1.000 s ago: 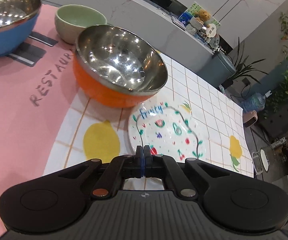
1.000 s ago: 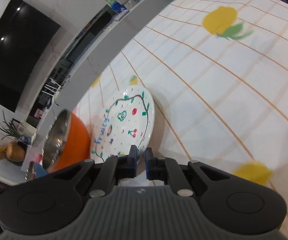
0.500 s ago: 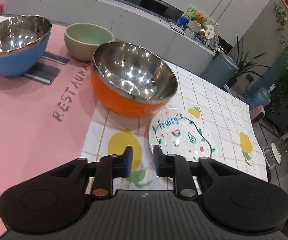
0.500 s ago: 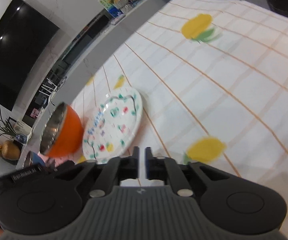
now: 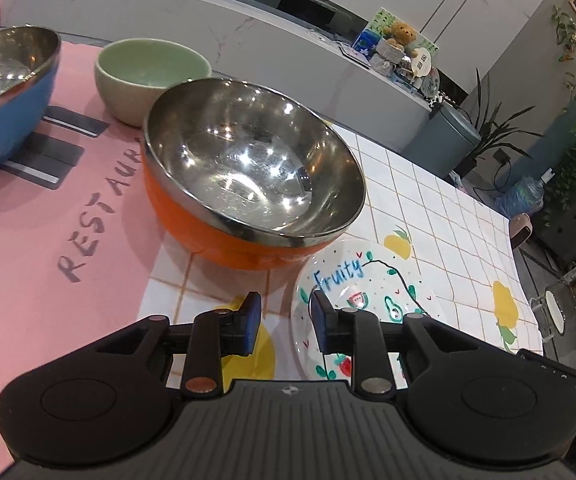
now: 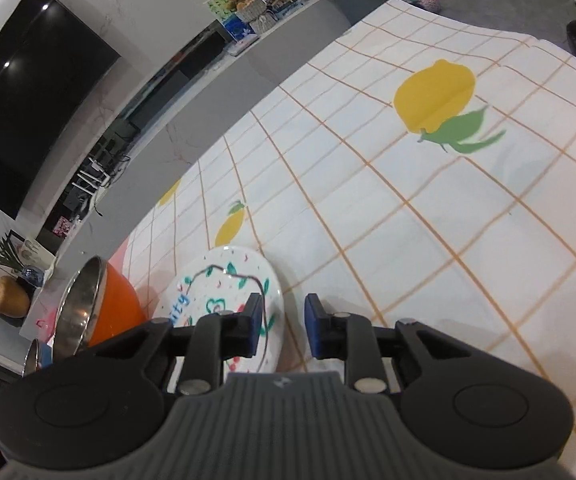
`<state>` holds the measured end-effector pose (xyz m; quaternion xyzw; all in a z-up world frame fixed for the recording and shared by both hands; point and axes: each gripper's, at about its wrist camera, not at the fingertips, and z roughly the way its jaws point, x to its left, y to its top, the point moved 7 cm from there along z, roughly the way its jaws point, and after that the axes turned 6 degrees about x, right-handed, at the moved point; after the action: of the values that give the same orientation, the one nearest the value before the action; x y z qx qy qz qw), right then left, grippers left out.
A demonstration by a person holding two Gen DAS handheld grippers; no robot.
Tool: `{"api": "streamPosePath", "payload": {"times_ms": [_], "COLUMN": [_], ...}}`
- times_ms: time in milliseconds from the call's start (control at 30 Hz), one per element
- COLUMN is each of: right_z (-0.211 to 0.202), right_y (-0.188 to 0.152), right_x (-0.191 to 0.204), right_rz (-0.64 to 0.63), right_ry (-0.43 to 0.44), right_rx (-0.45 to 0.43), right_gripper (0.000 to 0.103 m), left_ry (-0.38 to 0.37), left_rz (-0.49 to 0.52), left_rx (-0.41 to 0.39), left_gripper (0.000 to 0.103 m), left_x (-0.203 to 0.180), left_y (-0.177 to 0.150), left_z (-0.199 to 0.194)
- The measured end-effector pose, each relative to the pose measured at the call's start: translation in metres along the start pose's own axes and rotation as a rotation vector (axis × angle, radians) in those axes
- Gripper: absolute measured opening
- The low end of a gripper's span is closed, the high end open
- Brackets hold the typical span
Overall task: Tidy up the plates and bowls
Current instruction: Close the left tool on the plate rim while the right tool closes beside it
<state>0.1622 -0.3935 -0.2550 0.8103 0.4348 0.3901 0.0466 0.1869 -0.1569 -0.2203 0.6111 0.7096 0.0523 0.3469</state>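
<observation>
A white plate with fruit drawings and the word "Fruity" lies flat on the lemon-print tablecloth. An orange steel-lined bowl stands just behind it, its rim overhanging the plate's far edge. A pale green bowl and a blue steel-lined bowl stand further left on a pink mat. My left gripper is open and empty, above the plate's left edge. My right gripper is open and empty, at the right edge of the plate, with the orange bowl to its left.
A grey marble counter runs behind the table with a basket of toys. The tablecloth stretches right to the table's far edge. A dark bin and plants stand on the floor beyond.
Both grippers have opened. The left one has let go of the plate's rim and moved closer to the orange bowl. The plate now lies flat on the cloth. The right gripper dropped lower beside the plate.
</observation>
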Motion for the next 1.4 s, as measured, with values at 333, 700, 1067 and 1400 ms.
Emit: {"api": "streamPosePath", "payload": {"times_ms": [333,700,1067,1400], "right_z": [0.007,0.002,-0.005,-0.006], "right_y": [0.0,-0.007,-0.015,-0.018], "right_x": [-0.001,-0.008,-0.02,-0.014], "right_rz": [0.04,0.107,0.181,0.149], "right_ry": [0.052,0.08,0.141,0.109], "right_rx": [0.005,0.02,0.024,0.01], "right_gripper": [0.013,0.012,0.009,0.005], "left_ry": [-0.028,-0.124,-0.206,-0.027], "left_rz": [0.027,-0.159,-0.261,-0.057], "left_rx": [0.005,0.042,0.067,0.038], "left_gripper": [0.021,0.02,0.018,0.012], "left_x": [-0.01,0.008,0.023,-0.002], "left_y": [-0.002,-0.009,-0.015,-0.01], "left_z": [0.007,0.0,-0.003,-0.004]}}
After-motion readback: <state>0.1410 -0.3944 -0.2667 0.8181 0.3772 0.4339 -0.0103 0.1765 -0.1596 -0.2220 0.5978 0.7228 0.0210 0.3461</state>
